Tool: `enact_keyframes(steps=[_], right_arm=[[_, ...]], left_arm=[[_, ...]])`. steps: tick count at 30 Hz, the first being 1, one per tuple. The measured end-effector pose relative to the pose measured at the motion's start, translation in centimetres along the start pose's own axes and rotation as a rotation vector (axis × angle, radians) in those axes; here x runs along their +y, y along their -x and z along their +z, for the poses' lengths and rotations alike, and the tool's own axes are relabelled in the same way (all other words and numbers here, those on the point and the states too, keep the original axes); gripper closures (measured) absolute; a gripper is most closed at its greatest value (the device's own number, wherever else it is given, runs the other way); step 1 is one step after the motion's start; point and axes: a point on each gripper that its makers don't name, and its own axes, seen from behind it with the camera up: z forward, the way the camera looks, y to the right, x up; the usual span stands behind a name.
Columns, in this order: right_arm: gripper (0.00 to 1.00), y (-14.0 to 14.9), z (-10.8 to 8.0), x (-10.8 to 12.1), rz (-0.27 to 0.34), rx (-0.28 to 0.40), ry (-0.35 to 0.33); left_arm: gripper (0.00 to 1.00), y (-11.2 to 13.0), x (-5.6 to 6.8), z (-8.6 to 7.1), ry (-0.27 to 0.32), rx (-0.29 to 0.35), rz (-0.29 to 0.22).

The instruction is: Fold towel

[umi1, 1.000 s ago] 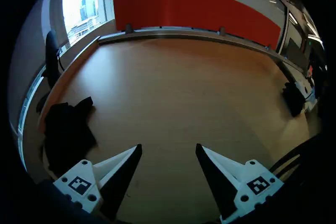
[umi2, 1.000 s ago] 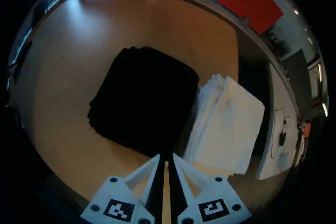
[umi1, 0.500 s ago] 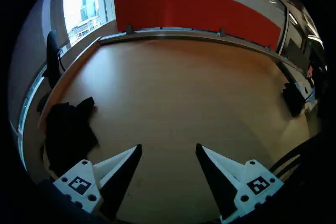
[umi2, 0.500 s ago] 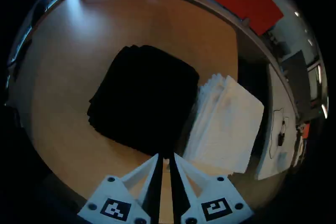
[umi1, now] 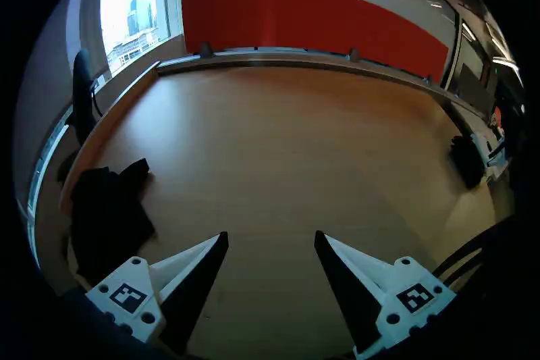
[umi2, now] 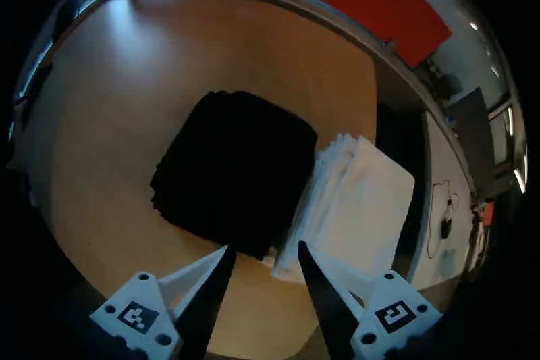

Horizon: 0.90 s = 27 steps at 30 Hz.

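Jaws wide, empty, on your left gripper (umi1: 270,235) above wooden table (umi1: 283,137). Your right gripper (umi2: 265,246): jaws parted above folded black towels (umi2: 233,171), white towels (umi2: 354,208) just beside.

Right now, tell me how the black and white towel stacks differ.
The black stack is dark, its layers hard to make out; the white stack is pale, with layered edges showing. In the right gripper view the black stack lies left, the white stack right, nearer the table edge. Both lie folded, side by side.
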Motion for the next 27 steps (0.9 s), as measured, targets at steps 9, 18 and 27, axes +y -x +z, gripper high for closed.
enact_keyframes(steps=[9,18,27], right_arm=[[0.04,-1.0,-0.9,-1.4,0.018,0.040,0.000],[0.04,-2.6,-1.8,-3.4,0.045,0.104,-0.013],[0.04,-5.3,-2.6,-6.5,0.087,0.200,-0.050]], left_arm=[[0.05,-0.5,-0.3,-0.4,0.008,0.017,0.001],[0.05,-0.8,-0.6,-0.8,0.015,0.032,0.003],[0.05,-1.1,-1.1,-1.3,0.017,0.048,0.001]])
